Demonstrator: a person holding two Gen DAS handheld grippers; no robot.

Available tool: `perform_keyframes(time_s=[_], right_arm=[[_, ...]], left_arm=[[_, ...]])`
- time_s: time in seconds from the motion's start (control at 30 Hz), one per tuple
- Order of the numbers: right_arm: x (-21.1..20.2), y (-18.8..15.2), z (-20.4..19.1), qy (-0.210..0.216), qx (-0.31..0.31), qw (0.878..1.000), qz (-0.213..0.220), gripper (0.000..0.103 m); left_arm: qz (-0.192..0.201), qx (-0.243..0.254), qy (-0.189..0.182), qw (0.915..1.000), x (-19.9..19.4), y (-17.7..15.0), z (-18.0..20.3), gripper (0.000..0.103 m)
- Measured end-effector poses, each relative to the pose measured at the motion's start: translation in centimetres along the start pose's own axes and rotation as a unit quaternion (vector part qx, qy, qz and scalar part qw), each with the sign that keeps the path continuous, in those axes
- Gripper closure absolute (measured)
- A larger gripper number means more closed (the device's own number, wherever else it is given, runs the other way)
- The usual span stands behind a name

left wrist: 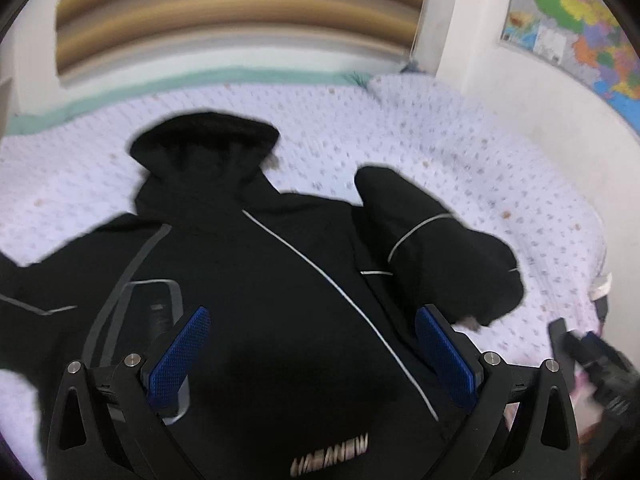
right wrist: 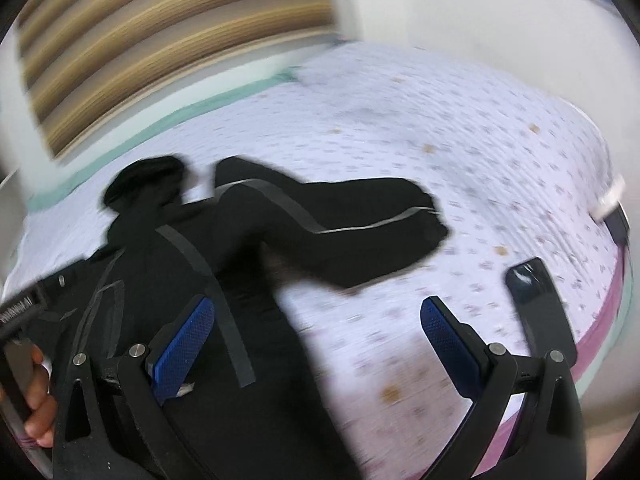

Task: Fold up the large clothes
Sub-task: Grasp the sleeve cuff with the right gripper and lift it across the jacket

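The bed (left wrist: 460, 128) under me wears a white spread dotted with small lilac marks, a pale green strip along its far edge at 11 o'clock; behind it a wall panel (left wrist: 240, 12) of tan and brown bands runs across 12 o'clock, and a coloured map (left wrist: 580, 20) hangs on the white wall at 2 o'clock. The black hooded jacket (left wrist: 260, 280) lies flat on the spread, hood toward 12 o'clock, thin grey piping across the chest, one sleeve (left wrist: 436, 248) bent out toward 3 o'clock. My left gripper (left wrist: 312, 356) hangs over the jacket's chest, blue pads wide apart, nothing between them; my right gripper (right wrist: 320, 352) also stands wide apart and empty, one finger over the jacket's edge, the other over bare spread; a dark phone (right wrist: 540, 304) lies near the bed's edge at 4 o'clock.
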State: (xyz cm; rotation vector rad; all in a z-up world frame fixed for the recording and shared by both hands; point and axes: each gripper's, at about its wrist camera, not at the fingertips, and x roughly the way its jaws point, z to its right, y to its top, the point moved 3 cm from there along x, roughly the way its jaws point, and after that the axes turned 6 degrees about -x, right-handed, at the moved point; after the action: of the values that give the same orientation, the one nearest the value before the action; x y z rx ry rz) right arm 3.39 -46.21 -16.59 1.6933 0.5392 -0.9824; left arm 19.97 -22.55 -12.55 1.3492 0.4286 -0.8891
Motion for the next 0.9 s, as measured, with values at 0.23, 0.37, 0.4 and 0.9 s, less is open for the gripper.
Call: perform_keyframes(time_s=[0.23,0.37,0.4,0.9], right_arm=[[9.1,1.1,10.3,0.025,0.097,0.993,-0.063,0.017],[13.7,0.5,13.2,0.050,0.145,0.984,-0.096,0.020],[14.6,0.4,13.6,0.056,0.153,0.982,-0.101,0.020],[15.3,6.2,12.6,-0.004,0.079,0.997,-0.017,0.077]], left_arm=[[-0.056,-0.028,0.007,0.9980,13.3,-2.4,-1.2,0.008],[-0.061,-0.013,0.023,0.9978,15.7,-3.8,-1.3,0.008],[-0.058,-0.009,0.026,0.9979,15.7,-3.9,-1.2,0.008],[-0.057,-0.005,-0.021,0.9982,13.3,-2.8,0.2,0.010]])
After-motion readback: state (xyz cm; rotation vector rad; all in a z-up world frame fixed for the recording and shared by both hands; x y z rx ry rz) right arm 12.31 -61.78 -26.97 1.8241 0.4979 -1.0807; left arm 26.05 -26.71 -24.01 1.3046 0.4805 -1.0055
